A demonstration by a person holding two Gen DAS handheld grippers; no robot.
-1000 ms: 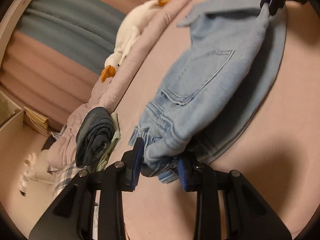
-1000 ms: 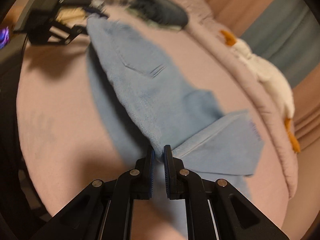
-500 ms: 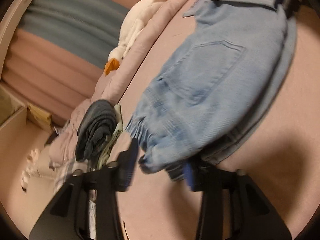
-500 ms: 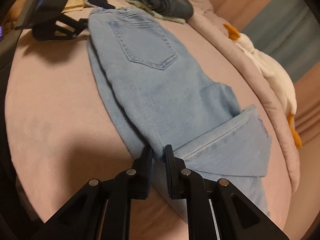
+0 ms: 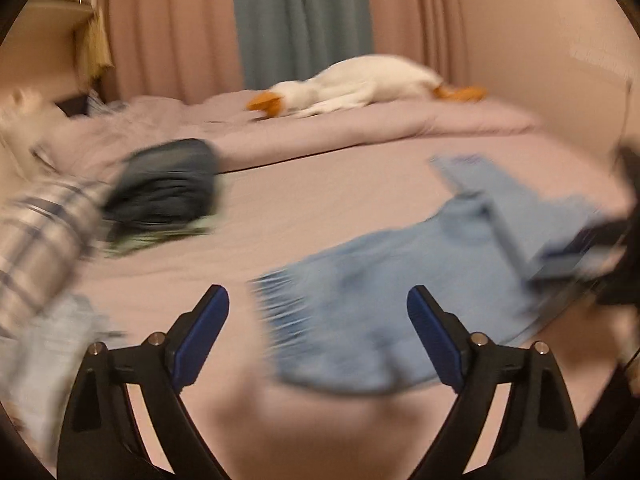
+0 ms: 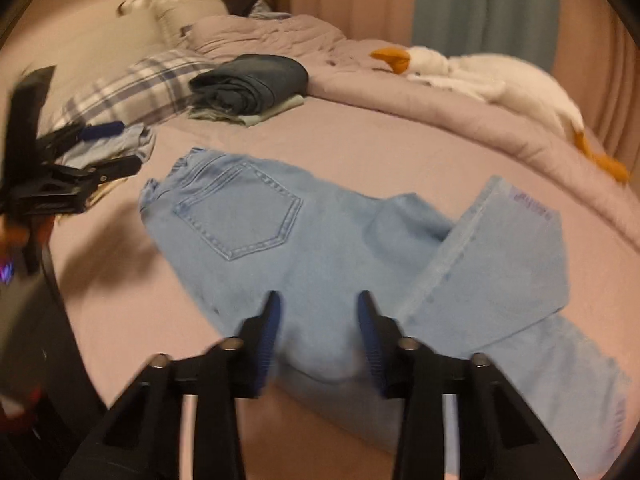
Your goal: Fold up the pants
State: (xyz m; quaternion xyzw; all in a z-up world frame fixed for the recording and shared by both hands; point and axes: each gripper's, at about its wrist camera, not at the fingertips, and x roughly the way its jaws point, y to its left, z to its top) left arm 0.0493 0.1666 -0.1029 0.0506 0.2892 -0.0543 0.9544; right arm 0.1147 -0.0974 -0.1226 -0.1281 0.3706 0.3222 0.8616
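Pants lying partly folded on the bed (image 6: 400,152)

The pants (image 6: 304,240) are lying flat, one leg end doubled back (more folds remaining, I judge); left tongs (image 5: 318,312) are gaping wide, right tongs (image 6: 318,308) are standing apart, both empty.

We saw a goose plush (image 6: 500,76) on the duvet (image 6: 400,96), w/ dark folded jeans (image 6: 250,80) beside a plaid pillow (image 6: 132,88); curtains (image 5: 300,20) behind.
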